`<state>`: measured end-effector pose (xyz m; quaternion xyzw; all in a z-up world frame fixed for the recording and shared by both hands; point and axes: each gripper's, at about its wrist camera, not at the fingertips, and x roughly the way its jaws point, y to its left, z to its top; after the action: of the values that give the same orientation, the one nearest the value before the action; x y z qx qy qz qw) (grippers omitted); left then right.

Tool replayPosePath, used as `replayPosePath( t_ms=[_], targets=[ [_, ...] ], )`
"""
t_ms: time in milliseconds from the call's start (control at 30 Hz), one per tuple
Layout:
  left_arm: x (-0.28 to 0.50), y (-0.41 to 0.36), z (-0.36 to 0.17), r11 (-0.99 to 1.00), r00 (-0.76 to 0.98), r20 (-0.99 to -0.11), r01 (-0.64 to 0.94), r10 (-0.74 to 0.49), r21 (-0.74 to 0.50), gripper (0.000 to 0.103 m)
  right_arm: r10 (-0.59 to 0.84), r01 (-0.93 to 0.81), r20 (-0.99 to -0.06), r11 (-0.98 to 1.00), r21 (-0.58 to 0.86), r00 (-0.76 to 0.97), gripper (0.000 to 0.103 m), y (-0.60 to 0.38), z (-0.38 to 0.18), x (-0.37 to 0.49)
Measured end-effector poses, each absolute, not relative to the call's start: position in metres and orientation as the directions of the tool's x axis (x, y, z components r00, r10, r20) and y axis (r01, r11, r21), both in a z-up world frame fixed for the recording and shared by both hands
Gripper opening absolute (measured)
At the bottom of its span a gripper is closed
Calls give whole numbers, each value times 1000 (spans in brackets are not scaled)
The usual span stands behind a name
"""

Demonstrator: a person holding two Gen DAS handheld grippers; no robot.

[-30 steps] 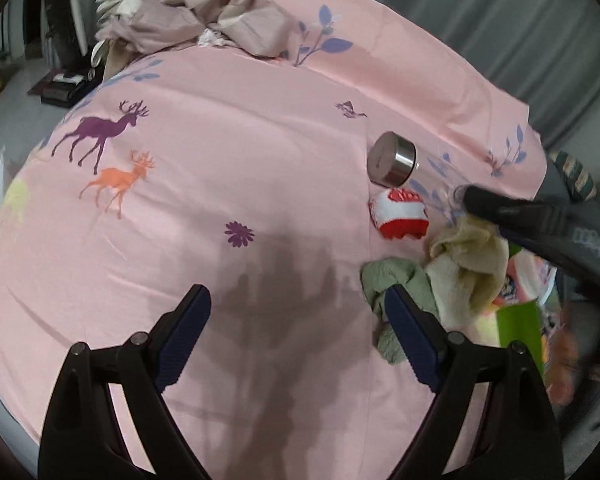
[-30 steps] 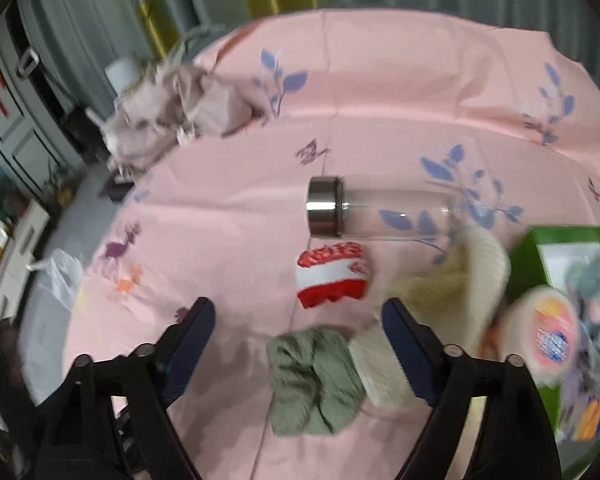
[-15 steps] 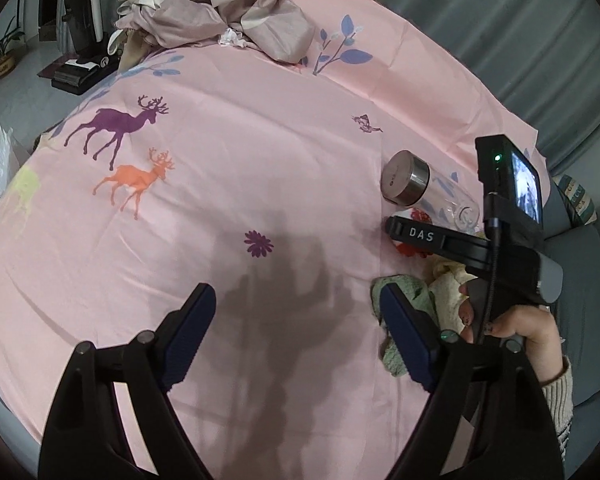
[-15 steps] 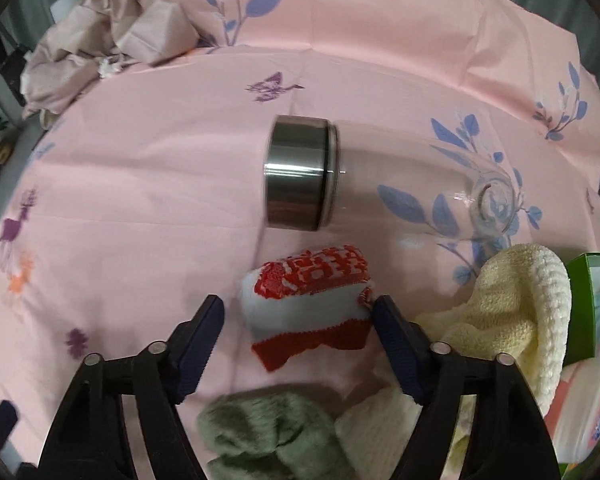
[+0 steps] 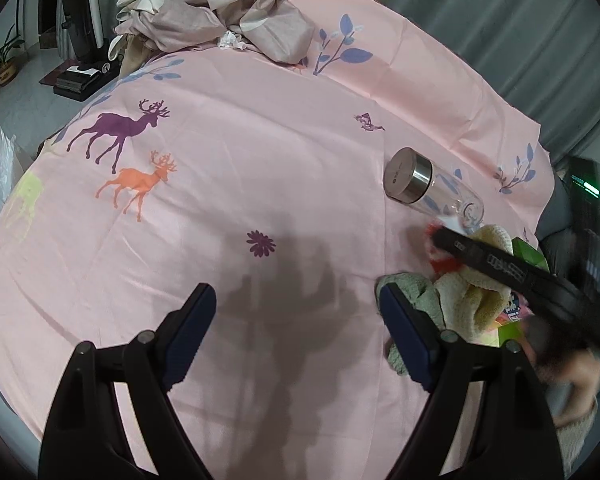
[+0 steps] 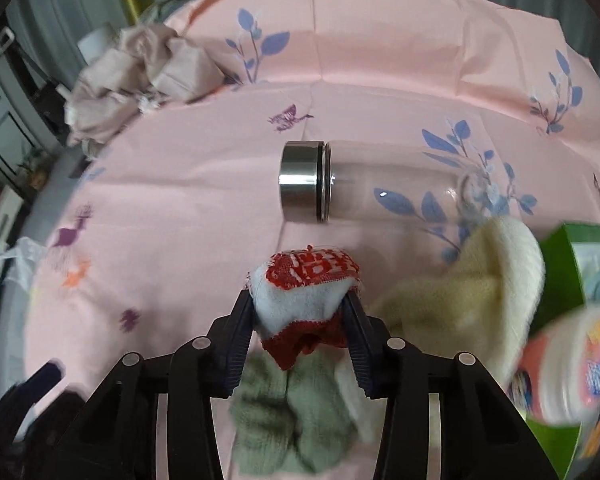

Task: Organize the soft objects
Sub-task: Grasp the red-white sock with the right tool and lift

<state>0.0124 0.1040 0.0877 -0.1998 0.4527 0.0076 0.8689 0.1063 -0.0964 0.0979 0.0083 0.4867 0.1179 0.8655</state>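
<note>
A red and white rolled sock lies on the pink sheet, and the closing jaws of my right gripper press its two sides. Just below it sits a green cloth; a cream knitted cloth lies to its right. In the left wrist view the right gripper's black body covers most of the sock. My left gripper hangs open over the bare sheet with nothing between its fingers. Its right finger stands beside the green cloth.
A clear bottle with a steel cap lies on its side just beyond the sock. A green box and a round pink tub sit at the right edge. Crumpled beige clothes are piled at the far side.
My right gripper dropped onto the red and white sock and its jaws narrowed from wide apart to pressing it. The left gripper stayed where it was.
</note>
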Motion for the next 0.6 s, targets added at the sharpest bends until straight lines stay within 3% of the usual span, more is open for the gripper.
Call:
replayPosePath(
  t_ms=[167, 367, 467, 600],
  targets=[
    [12, 102, 87, 923, 587, -793, -193, -163, -333, 82, 269, -237, -828, 957, 170, 491, 45, -110, 110, 51],
    [12, 90, 85, 937, 573, -801, -158, -171, -313, 82, 302, -239, -864, 946, 220, 403, 45, -118, 88, 16],
    [11, 82, 82, 943, 559, -809, -132, -185, -307, 82, 262, -230, -884, 956, 182, 387, 46, -117, 76, 11],
    [9, 74, 77, 943, 532, -821, -113, -208, -312, 82, 274, -195, -892, 957, 215, 361, 63, -125, 68, 16]
  ],
)
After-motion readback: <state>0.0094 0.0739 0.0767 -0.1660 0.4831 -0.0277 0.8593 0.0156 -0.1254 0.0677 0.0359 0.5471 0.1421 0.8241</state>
